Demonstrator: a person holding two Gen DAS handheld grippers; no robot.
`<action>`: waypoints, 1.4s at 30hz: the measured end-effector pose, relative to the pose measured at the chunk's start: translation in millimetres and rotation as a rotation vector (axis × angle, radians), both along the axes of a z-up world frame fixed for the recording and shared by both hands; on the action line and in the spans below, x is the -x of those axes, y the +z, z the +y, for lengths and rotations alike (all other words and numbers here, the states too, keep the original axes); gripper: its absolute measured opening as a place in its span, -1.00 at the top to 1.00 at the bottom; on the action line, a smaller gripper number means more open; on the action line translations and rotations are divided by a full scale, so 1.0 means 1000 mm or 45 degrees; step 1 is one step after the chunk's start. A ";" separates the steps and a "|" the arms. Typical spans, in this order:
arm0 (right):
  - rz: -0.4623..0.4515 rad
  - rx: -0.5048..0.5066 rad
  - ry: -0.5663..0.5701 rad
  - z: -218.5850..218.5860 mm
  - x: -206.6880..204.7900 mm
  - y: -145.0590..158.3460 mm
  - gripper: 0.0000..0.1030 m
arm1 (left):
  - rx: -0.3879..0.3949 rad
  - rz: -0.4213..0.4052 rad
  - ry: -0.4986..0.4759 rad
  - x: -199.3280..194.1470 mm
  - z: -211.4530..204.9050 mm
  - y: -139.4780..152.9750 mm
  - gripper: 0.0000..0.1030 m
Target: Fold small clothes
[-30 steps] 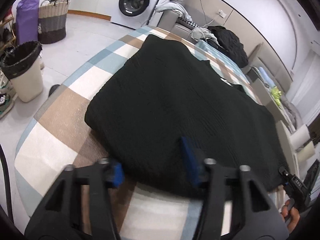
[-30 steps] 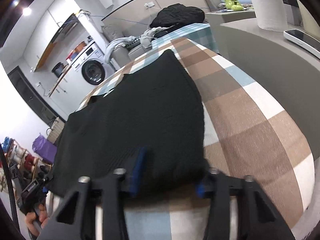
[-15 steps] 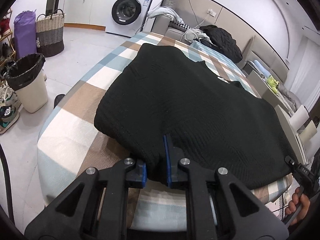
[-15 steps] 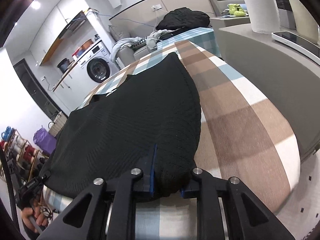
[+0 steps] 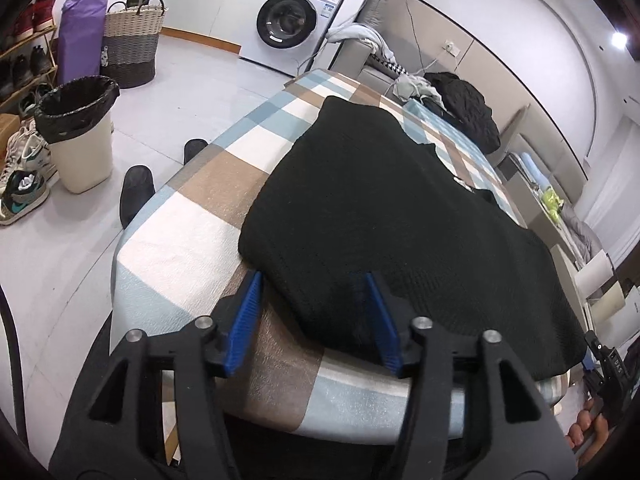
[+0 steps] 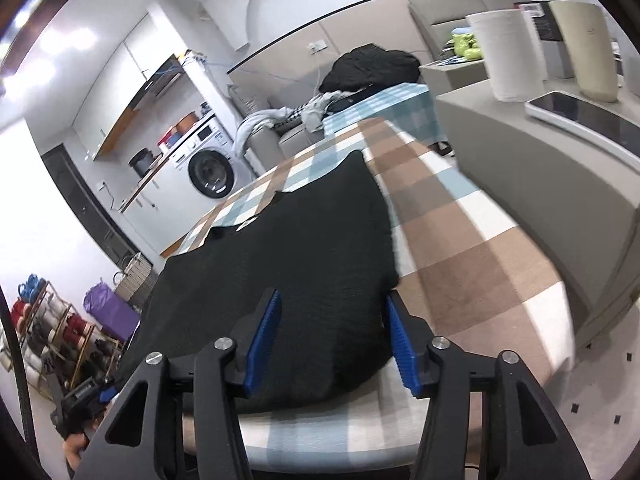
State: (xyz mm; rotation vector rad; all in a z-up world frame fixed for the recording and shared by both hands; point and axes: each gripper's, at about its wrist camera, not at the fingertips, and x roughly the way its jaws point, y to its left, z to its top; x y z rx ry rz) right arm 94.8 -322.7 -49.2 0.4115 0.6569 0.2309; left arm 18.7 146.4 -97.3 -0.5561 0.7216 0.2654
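Observation:
A black knitted garment (image 5: 380,208) lies flat on the checked tablecloth (image 5: 192,216), with its near hem at the table's front edge. My left gripper (image 5: 312,280) straddles the hem's left corner. Its jaws are opening, and the blue pads stand clear of the cloth lying between them. In the right wrist view the same garment (image 6: 304,264) hangs slightly over the edge. My right gripper (image 6: 332,298) sits around its right corner, jaws opening, pads apart from the fabric. A hand with the other gripper shows at each view's lower corner.
A grey counter (image 6: 540,168) with paper rolls (image 6: 504,56) and a flat white device (image 6: 580,116) flanks the table's right side. A dark clothes pile (image 5: 464,108) lies at the far end. On the floor to the left stand a bin (image 5: 78,132) and a woven basket (image 5: 132,44).
Both grippers closed on the garment's near hem and drew back with it toward the table's front edge. Now both have opened and let the hem go.

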 end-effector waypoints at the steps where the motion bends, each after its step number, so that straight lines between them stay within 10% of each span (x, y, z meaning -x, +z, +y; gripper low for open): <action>1: 0.004 0.006 0.007 0.004 -0.002 -0.001 -0.05 | 0.007 0.013 0.000 0.000 -0.001 -0.002 0.02; 7: -0.020 0.071 0.071 0.026 -0.006 0.000 -0.06 | -0.085 0.016 -0.022 -0.014 -0.018 -0.003 -0.02; 13: -0.048 0.128 0.095 0.038 -0.010 0.005 -0.11 | -0.157 0.011 -0.072 -0.030 -0.035 0.000 0.77; 27: -0.003 0.105 -0.086 -0.003 -0.006 0.007 -0.21 | -0.281 -0.177 -0.201 -0.045 -0.063 0.062 0.81; 36: -0.023 0.131 -0.018 0.010 -0.006 0.009 -0.26 | -0.445 -0.306 -0.580 -0.091 -0.172 0.103 0.82; 42: -0.007 0.149 0.005 0.014 -0.009 0.006 -0.27 | -0.378 -0.207 -0.916 -0.111 -0.248 0.071 0.80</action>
